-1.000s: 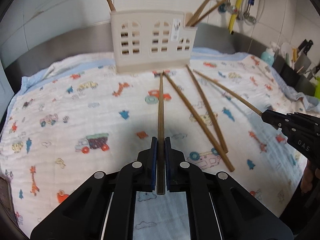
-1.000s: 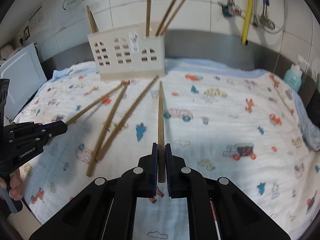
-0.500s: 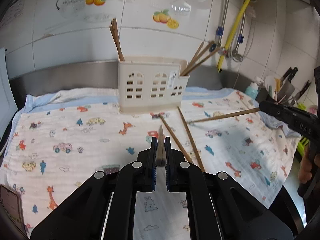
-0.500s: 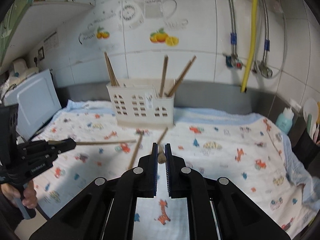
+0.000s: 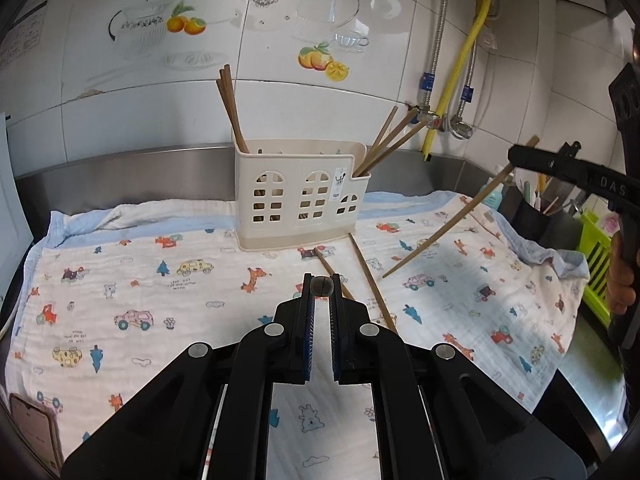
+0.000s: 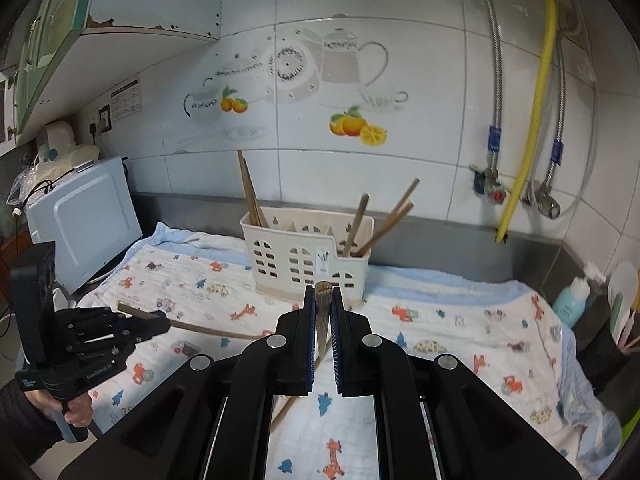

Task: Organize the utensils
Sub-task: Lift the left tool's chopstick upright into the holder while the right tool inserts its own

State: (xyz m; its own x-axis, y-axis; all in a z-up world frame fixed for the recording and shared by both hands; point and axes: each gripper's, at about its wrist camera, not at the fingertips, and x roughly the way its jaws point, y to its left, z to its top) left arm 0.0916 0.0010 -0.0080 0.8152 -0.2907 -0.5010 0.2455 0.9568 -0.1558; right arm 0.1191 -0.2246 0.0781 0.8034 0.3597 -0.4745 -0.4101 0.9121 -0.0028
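A cream plastic utensil holder [image 5: 302, 196] [image 6: 308, 256] stands at the back of a patterned cloth [image 5: 160, 292], with several wooden chopsticks [image 5: 232, 108] upright in it. My left gripper [image 5: 321, 280] is shut on a chopstick [image 5: 321, 286], seen end-on and held above the cloth. My right gripper [image 6: 323, 292] is shut on another chopstick [image 6: 323, 300], likewise off the cloth. In the left wrist view the right gripper [image 5: 520, 156] appears at the right, its chopstick [image 5: 444, 228] slanting down. Two chopsticks [image 5: 370, 280] lie on the cloth before the holder.
A white appliance [image 6: 88, 220] stands at the cloth's left end. A teal soap bottle [image 6: 572, 300] and a dark utensil pot [image 5: 532, 216] are at the right, beside a green rack [image 5: 596, 256]. A phone [image 5: 32, 428] lies near the left front corner. Hoses [image 6: 532, 120] hang on the tiled wall.
Both grippers have risen, each lifting its chopstick off the cloth. The views now take in the wall, and the held chopsticks point toward the holder, foreshortened.
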